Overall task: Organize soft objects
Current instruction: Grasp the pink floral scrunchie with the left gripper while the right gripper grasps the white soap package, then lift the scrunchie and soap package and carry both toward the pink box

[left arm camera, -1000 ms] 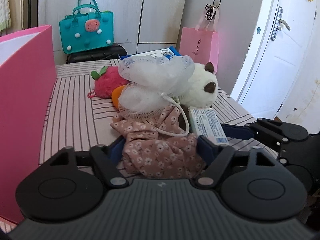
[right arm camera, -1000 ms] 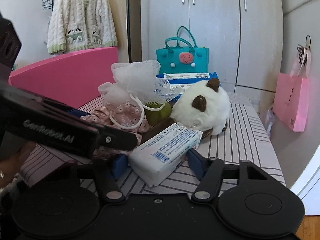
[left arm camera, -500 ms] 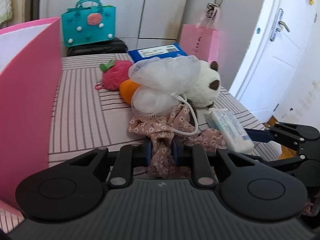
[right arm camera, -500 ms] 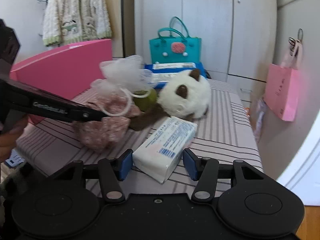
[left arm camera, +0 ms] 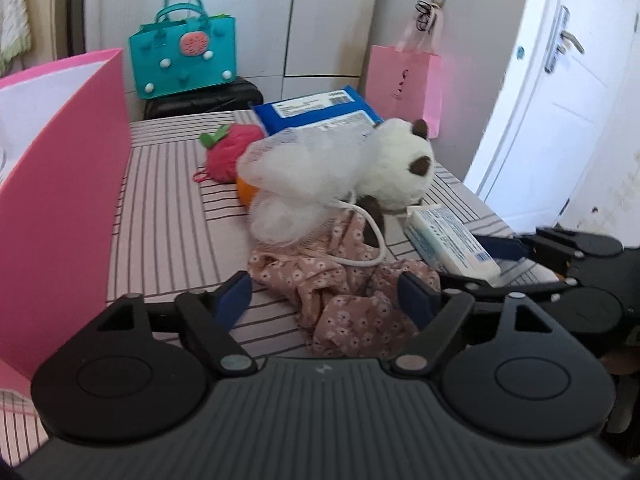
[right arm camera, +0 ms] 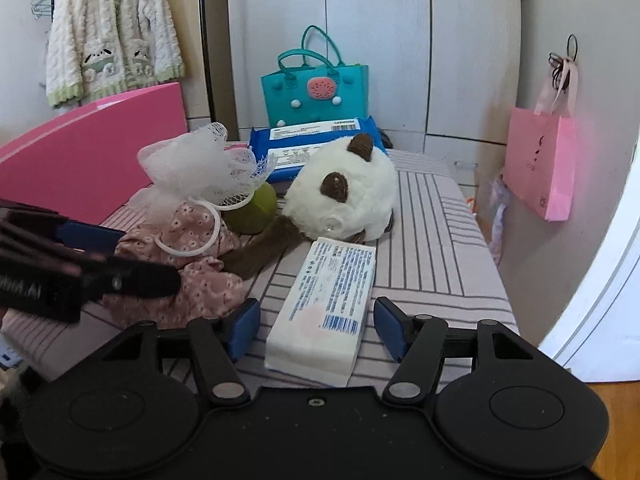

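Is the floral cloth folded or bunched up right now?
Bunched up. The floral cloth lies crumpled on the striped table, partly under the white mesh pouf; no flat folded edges show.

Bright daylight, soft shadows, strong fisheye warp at edges, slight motion blur, dark corner vignetting
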`<state>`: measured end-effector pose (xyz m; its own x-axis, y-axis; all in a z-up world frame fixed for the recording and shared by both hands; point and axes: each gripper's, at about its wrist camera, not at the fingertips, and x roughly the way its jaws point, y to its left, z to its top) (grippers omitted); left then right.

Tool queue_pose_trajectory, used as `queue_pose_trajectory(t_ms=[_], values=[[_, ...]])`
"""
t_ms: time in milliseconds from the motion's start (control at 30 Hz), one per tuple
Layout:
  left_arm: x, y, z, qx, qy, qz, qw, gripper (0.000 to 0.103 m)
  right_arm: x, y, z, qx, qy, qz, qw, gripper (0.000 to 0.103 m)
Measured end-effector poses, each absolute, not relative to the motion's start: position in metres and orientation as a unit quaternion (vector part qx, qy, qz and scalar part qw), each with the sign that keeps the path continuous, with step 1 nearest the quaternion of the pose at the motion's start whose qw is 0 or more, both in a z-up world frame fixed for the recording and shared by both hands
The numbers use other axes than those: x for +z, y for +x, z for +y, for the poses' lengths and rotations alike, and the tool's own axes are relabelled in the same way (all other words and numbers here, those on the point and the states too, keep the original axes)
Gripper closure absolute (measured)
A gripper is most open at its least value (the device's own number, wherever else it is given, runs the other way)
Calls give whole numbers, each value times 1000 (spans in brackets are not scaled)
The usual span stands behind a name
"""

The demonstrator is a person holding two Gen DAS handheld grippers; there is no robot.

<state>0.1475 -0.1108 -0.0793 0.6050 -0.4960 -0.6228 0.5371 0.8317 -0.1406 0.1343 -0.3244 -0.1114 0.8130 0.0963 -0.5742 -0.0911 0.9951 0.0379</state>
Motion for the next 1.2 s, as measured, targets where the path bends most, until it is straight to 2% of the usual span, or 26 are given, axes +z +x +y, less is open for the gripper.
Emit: queue_pose_trajectory(t_ms=[33,67,133,333,367,433,500,567,600,900,1033,1200], values=[[-79,146,-114,-294,34,337,894,17,-111,135,-325,50,7,303,952,39],[-79,144,-116,-302,38,334,892,12,-111,134,-326,52,11,302,952,50],[-80,139,-122,-315,54,323,891,6,-109,134,-328,53,12,305,951,58],[-92,141,-138,-278,117,320,898,6,-104,134,-335,61,33,319,945,59],[-94,143,-138,-276,116,324,897,12,-103,134,-335,62,32,321,944,59],[-94,146,-134,-272,97,328,899,31,-102,134,-333,62,27,325,943,59],[-89,147,-131,-269,93,328,901,70,-101,133,-331,66,29,327,942,59],[-85,152,-126,-284,71,345,892,85,-98,134,-330,74,37,328,941,59],[-82,154,-122,-291,60,354,887,88,-96,134,-329,77,40,328,941,59],[-35,171,-96,-314,39,407,857,90,-73,135,-320,100,60,349,930,59],[-24,182,-84,-336,21,453,826,90,-63,136,-316,119,73,355,924,59],[-14,180,-70,-343,29,471,812,90,-56,134,-312,120,77,361,922,59]])
